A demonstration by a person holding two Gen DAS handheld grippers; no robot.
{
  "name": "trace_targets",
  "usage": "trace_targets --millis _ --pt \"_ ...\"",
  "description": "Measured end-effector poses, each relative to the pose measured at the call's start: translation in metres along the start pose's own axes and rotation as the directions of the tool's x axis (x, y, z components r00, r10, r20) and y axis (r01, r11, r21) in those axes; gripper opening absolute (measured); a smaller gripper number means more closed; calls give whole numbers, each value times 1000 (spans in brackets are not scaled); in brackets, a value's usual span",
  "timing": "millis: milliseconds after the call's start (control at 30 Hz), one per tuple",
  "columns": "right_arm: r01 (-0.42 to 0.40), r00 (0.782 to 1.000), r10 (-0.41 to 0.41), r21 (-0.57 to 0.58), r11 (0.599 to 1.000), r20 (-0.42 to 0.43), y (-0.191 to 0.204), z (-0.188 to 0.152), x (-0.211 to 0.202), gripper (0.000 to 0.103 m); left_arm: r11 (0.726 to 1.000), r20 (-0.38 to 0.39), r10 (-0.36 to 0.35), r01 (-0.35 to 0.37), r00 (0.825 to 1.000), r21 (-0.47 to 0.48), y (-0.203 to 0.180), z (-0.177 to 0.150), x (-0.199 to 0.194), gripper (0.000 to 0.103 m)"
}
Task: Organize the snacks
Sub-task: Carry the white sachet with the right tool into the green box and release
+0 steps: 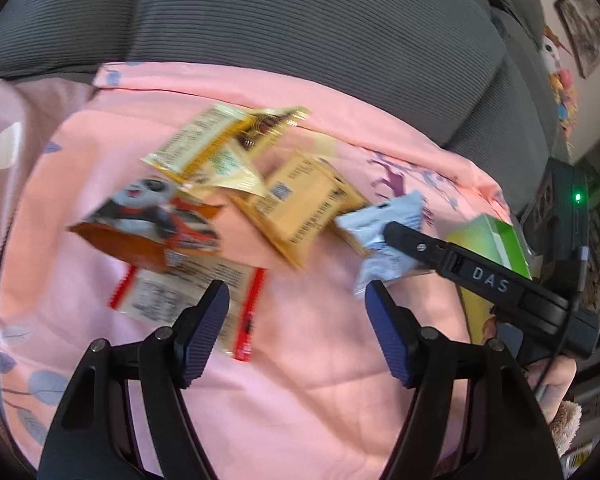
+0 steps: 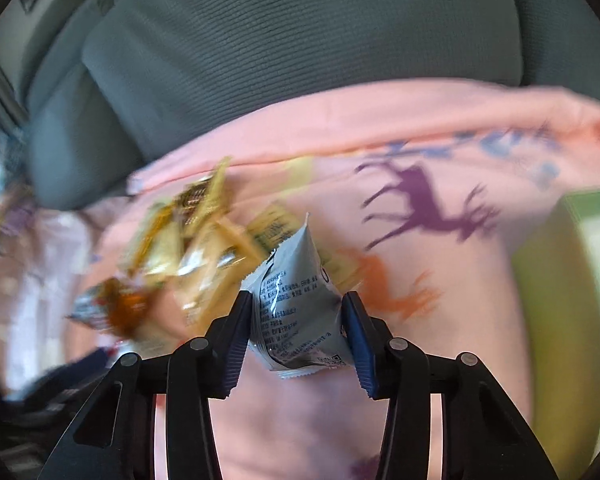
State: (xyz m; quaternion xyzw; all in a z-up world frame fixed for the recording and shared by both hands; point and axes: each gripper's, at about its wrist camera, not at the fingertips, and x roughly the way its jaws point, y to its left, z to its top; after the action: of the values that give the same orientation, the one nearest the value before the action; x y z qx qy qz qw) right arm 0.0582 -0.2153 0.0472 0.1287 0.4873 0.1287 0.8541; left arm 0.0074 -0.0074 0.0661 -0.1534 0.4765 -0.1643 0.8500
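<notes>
Right tongs (image 2: 297, 322) clamping pale-blue packet (image 2: 296, 300)

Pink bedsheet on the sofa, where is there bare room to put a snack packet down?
The pink printed bedsheet lies bare just ahead of the open left gripper, and around the purple deer print, between the pale blue packet in the right gripper and the green box. It is crowded at the yellow and orange packet pile.

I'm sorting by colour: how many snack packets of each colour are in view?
Yellow or gold packets: 4, as far as the blur shows
Orange panda packet: 1
Red-edged packet: 1
Pale blue packet: 1
Total: 7
</notes>
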Motion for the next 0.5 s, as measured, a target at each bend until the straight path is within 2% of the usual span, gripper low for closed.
trace_targets --millis 133,233,400,500 --pt "-80 996 82 30 996 -37 7 -11 0 47 997 -37 -64 66 997 39 -14 -5 11 69" --pt "-149 986 153 66 987 -60 9 -17 1 47 992 -50 -113 116 992 53 -21 -7 15 58" --pt "-206 978 208 60 977 -30 17 -24 -17 47 971 -31 -210 213 977 107 -38 -9 11 40" --pt "-183 983 182 39 982 25 22 -26 -36 47 963 3 -233 230 972 141 -52 -9 3 38"
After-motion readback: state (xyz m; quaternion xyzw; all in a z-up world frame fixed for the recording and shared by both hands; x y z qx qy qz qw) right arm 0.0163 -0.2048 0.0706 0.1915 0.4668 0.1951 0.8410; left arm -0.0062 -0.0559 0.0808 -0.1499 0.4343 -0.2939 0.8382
